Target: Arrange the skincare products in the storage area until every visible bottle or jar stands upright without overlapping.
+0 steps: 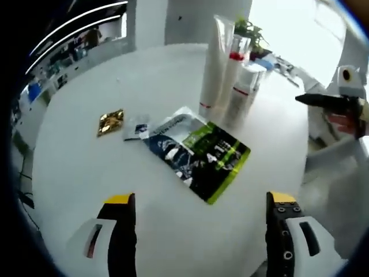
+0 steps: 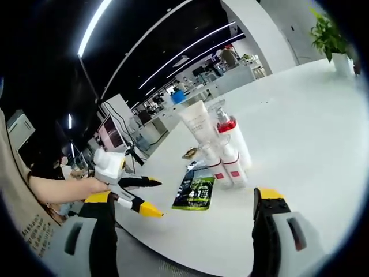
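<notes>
both my jaws wide apart, holding nothing. left gripper (image 1: 199, 216) hovers over the white tabletop (image 1: 86, 167), green-black sachet (image 1: 202, 153) just ahead. white tubes and bottles (image 1: 230, 75) stand upright clustered beyond it; gold packet (image 1: 110, 122) off to the side. right gripper (image 2: 184, 219) well back from bottles.

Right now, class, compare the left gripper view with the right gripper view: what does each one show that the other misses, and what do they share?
Left gripper view alone: a small gold sachet and a pale sachet lying flat on the white table beside the dark-and-green sachet, with the right hand-held gripper at the edge.

Right gripper view alone: a person's forearm holding the left hand-held gripper, its jaws apart.

Shared: the upright cluster of white tubes and bottles, and the dark-and-green sachet.
</notes>
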{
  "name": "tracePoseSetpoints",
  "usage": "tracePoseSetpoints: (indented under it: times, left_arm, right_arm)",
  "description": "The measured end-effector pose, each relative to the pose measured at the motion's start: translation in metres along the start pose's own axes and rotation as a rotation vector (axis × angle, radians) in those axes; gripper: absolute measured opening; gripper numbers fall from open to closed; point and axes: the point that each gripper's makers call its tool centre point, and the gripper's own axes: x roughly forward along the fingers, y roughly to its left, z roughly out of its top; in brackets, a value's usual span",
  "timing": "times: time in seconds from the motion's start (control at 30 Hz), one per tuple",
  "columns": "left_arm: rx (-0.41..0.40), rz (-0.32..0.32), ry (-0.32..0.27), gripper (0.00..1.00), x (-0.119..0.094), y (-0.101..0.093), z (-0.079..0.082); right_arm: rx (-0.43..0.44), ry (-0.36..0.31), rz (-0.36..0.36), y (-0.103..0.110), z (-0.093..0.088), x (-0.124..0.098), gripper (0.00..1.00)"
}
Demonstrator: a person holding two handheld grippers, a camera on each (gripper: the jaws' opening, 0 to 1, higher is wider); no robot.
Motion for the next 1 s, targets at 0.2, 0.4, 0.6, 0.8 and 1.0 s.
tracePoseSetpoints:
  times: [0.2,0.4,0.6,0.8,1.0]
  left_arm:
    - [-0.059,0.020,-0.035,0.96,-0.021,-0.001,-0.010]
    - [-0.123,0.043,-0.075,0.97,-0.040,-0.002,-0.020]
    - [-0.168,0.072,-0.110,0.97,-0.055,0.001,-0.026]
    - [-0.190,0.095,-0.130,0.97,-0.065,-0.002,-0.035]
    - [-0.196,0.120,-0.130,0.97,-0.075,-0.001,-0.043]
  right_arm:
    - [-0.014,0.005,-0.015,-0.004,0.000,-0.002,1.00]
    - [-0.025,0.004,-0.008,-0.003,0.001,-0.004,1.00]
    - [-0.049,0.023,-0.010,-0.003,-0.003,-0.004,1.00]
    - [-0.045,0.021,-0.017,-0.006,-0.004,-0.005,1.00]
    - [-0.052,0.022,-0.022,-0.009,-0.006,-0.007,1.00]
